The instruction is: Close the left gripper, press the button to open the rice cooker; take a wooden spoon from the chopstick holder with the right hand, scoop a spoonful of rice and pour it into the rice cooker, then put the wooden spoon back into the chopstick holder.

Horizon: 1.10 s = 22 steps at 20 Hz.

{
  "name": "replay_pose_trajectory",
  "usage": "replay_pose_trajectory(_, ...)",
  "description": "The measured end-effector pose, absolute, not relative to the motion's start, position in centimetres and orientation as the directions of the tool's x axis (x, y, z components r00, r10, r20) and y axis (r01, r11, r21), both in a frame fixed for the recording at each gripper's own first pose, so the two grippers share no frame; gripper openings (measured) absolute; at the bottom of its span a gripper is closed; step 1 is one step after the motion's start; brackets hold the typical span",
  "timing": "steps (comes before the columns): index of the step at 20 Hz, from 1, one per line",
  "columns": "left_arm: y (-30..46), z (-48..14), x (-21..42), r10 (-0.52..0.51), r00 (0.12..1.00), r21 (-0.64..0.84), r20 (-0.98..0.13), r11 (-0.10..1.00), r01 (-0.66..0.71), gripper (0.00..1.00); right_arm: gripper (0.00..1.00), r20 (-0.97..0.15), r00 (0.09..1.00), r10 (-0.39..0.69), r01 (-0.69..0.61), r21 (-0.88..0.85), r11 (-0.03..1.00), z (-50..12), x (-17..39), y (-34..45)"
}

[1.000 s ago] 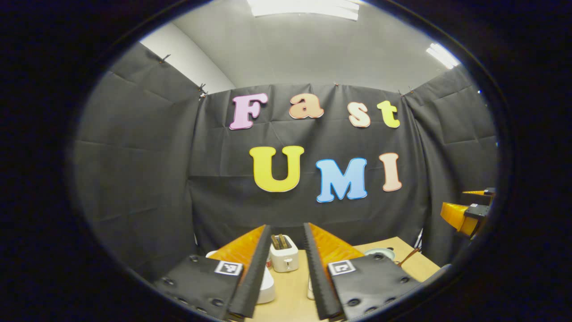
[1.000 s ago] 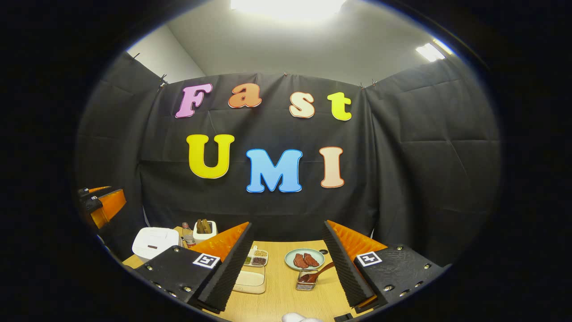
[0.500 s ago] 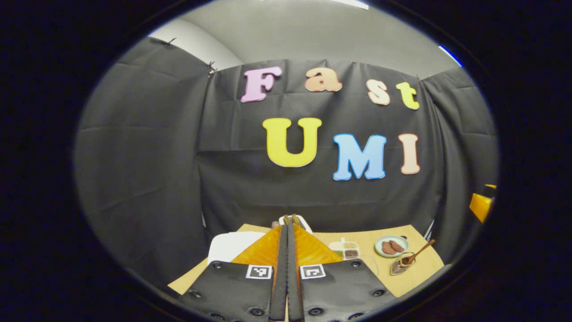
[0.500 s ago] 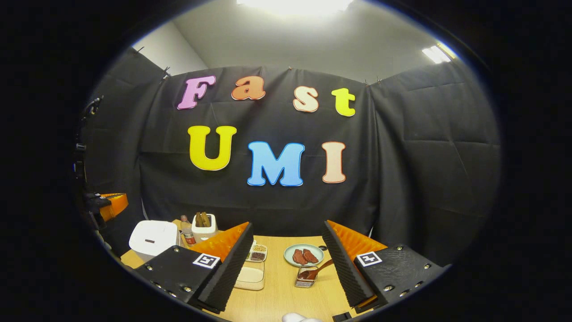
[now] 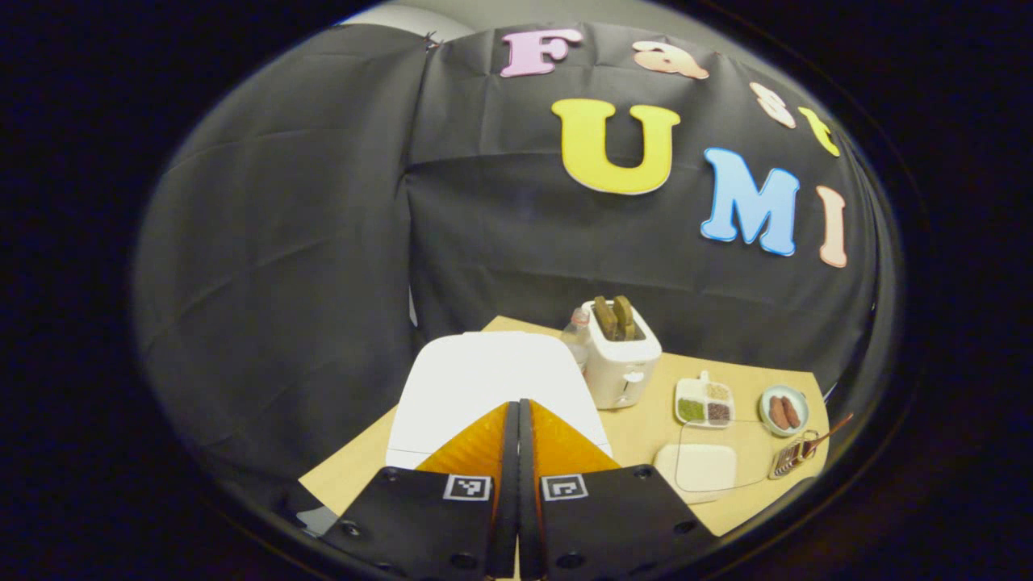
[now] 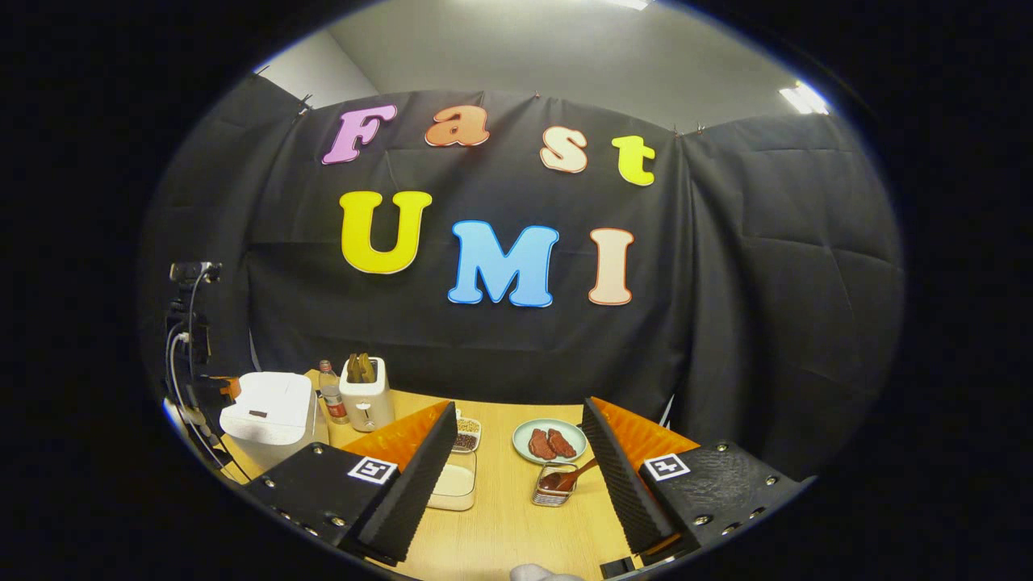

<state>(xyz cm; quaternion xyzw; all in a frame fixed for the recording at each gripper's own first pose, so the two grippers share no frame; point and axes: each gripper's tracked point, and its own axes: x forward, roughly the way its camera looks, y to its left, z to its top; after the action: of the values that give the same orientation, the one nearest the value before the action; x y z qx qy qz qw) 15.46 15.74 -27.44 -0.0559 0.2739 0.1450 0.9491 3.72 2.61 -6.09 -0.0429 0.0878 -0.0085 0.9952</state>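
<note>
At the table's left end sat the boxy white plastic rice cooker [image 5: 492,379], lid down. The left gripper [image 5: 517,411] hung over its near edge with fingers pressed together, nothing between them; whether it touched the lid I could not tell. The cooker looked heavy and rigid enough to stay put under a firm push on its dark front button [image 6: 257,414]. Next to it stood a white toaster [image 5: 620,363]. Farther right lay a clear lidded box of white rice [image 6: 456,482], then a small wire chopstick holder [image 6: 554,488] with the brown wooden spoon [image 6: 575,478] leaning in it. The right gripper [image 6: 516,468] hovered short of it, fingers wide apart. The spoon seemed light and stiff, best pinched mid-handle.
</note>
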Motion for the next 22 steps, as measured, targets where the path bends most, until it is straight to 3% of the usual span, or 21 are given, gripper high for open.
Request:
replay_pose_trajectory(10, 18.0, -35.8, 16.4, 0.259, 0.659, 0.009, -0.706, 0.934, -0.357, 0.09, 0.95, -0.221, 0.975, -0.016, -0.006, -0.101, 0.995, -7.6, 5.3, 3.7)
replay_pose_trajectory(16, 18.2, -35.6, 17.0, 0.277, 0.667, 0.034, -0.692, 0.935, -0.353, 0.09, 0.95, -0.233, 0.972, -0.007, -0.016, -0.097, 0.995, -8.1, 5.5, 3.9)
replay_pose_trajectory(22, 18.3, -35.6, 16.9, 0.279, 0.610, 0.062, -0.742, 0.934, -0.352, 0.09, 0.95, -0.248, 0.969, 0.003, -0.022, -0.074, 0.997, -8.8, 5.5, 3.8)
